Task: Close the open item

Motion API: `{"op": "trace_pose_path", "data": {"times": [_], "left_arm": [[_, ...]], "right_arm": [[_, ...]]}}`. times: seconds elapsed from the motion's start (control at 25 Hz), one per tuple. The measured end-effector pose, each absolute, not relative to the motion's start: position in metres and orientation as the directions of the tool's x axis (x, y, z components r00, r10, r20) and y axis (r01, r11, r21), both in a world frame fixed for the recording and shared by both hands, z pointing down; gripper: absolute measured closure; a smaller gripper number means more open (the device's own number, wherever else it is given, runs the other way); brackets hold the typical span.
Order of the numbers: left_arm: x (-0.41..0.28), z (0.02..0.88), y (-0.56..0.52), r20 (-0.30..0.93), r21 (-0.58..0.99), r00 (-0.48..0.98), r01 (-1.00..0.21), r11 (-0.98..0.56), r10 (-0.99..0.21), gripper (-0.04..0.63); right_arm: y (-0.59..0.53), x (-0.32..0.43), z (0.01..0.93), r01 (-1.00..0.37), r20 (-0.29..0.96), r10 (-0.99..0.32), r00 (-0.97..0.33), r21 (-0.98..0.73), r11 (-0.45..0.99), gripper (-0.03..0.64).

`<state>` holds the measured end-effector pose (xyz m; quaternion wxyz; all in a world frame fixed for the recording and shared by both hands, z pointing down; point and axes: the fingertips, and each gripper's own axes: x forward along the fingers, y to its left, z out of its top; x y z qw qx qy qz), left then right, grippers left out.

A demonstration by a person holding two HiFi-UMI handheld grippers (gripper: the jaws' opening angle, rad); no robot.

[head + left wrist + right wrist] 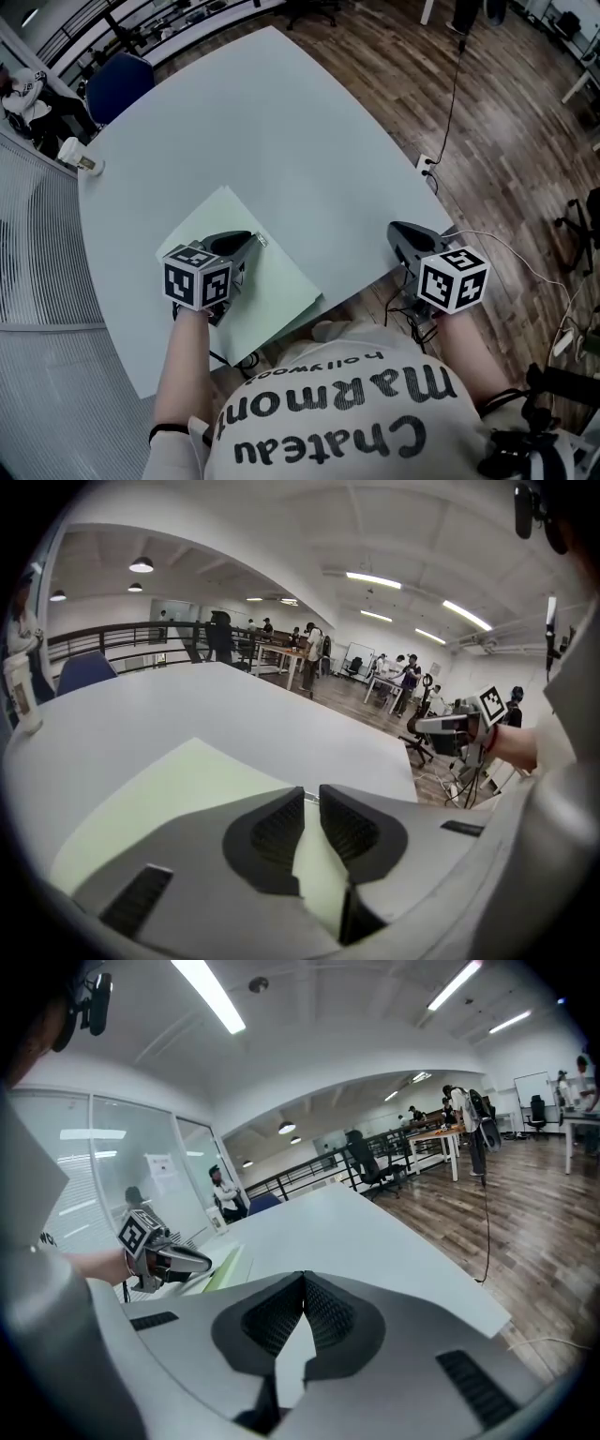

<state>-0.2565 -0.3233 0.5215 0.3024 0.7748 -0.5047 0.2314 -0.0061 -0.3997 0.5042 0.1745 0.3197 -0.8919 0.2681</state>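
A pale green folder (272, 291) lies flat and closed on the grey table (262, 122) near its front edge; it also shows under the jaws in the left gripper view (178, 780). My left gripper (251, 240) is low over the folder's far right edge. Its jaws (311, 797) stand almost together, and a small metal tab (262, 241) sits between the tips. My right gripper (394, 228) hangs off the table's right corner, shut with nothing in it (303, 1279), well apart from the folder (225, 1267).
A white cup (80, 157) stands at the table's far left edge. A blue chair (117, 84) is behind that corner. A cable and a floor socket (427, 164) lie on the wooden floor to the right. People stand at desks far off.
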Motion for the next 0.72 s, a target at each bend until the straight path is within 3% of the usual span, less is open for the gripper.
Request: {"op": "trace_pose_path", "data": {"times": [0.56,0.72], "left_arm": [[-0.253,0.554,-0.330,0.789,0.048,0.280,-0.915,-0.401,-0.546,0.551],[-0.253,0.559,-0.333,0.837,-0.043,0.223,-0.884,-0.466,-0.499,0.592]], "right_arm": [[-0.409,-0.001,0.512,-0.678,0.494,-0.484,-0.723,-0.372,0.634,0.617],[-0.412,-0.001,0.516,-0.679,0.496,-0.482,-0.722,-0.376,0.630,0.617]]}}
